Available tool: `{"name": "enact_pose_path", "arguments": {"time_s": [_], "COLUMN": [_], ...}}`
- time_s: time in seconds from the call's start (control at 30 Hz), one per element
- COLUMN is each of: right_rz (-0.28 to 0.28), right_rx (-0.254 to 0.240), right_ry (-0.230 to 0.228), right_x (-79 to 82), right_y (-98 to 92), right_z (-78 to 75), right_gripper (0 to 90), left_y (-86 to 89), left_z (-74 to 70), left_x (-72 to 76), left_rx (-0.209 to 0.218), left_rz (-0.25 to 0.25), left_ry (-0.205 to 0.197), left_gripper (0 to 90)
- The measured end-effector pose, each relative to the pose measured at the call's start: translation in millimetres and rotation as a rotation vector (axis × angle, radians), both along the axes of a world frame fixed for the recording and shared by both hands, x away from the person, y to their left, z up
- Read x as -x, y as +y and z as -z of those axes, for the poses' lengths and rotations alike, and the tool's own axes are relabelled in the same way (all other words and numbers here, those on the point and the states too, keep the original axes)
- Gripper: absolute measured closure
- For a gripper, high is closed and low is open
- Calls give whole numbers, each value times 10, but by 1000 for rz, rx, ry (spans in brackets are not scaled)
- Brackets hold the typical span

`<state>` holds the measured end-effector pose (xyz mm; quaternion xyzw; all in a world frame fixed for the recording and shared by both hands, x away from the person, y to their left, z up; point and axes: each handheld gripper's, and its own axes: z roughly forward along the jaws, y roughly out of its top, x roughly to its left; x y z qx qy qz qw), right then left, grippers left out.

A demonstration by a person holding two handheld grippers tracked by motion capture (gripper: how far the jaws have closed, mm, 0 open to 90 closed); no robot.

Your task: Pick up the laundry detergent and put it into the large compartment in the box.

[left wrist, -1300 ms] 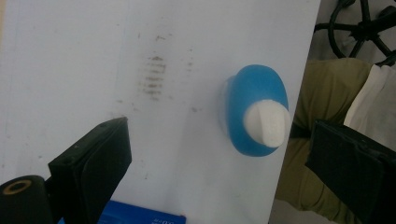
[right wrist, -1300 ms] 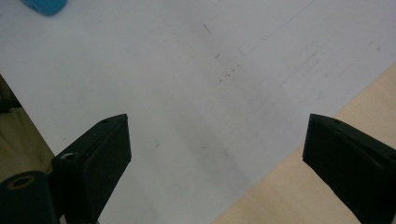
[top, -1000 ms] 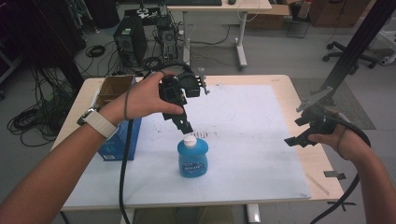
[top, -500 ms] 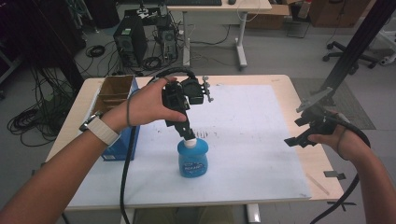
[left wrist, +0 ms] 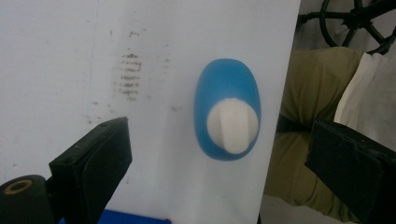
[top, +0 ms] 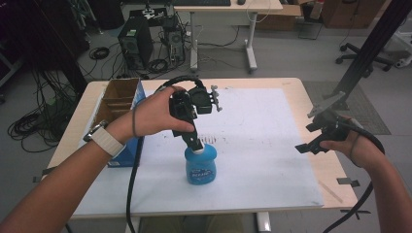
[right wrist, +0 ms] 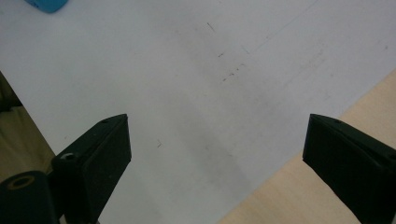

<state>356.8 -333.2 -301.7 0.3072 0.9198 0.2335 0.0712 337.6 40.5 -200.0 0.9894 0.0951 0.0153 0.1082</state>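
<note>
Now the squat blue plastic bottle with a white cap (top: 200,165) stands upright on the white sheet covering the bench (top: 272,145). Directly above the bottle's cap hangs the left claw (top: 195,143), jaws spread wide and gripping nothing. Left of the bottle sits an open cardboard box with blue sides (top: 119,104). Well to the bottle's right, the right claw (top: 311,138) hovers released near the bench edge.

High view: even, soft room light, moderately bright; white tabletop (top: 272,145) sheet brightest, no harsh glare; upper left of frame dark. Faint shadow under blue bottle (top: 200,167). Overall slightly soft. Left gripper view: bottle fairly sharp, black jaws at bottom blurred, sheet near washed out. Right gripper view: dimmer, greyish sheet, broad soft shadow band at centre, jaws out of focus.
</note>
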Motion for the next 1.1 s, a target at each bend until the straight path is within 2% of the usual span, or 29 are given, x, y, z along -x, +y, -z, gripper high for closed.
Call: {"name": "enact_pose_path", "arguments": {"time_s": [0.27,0.43,0.7,1.1], "right_rz": [-5,-8,-5,-4], "right_rx": [-1,-2,-1,-2], "right_ry": [1,1,2,4], "right_x": [-11,-15,0,10], "right_y": [24,31,10,-2], "right_z": [13,19,23,35], "right_gripper": [78,78,78,78], "left_y": [-23,-46,-72,-111], "left_z": [60,115,189,328], "left_x": [13,23,28,29], "left_rx": [3,-12,-13,-25], "left_rz": [-3,2,15,25], "left_ry": [12,17,16,36], "left_gripper": [66,66,66,66]}}
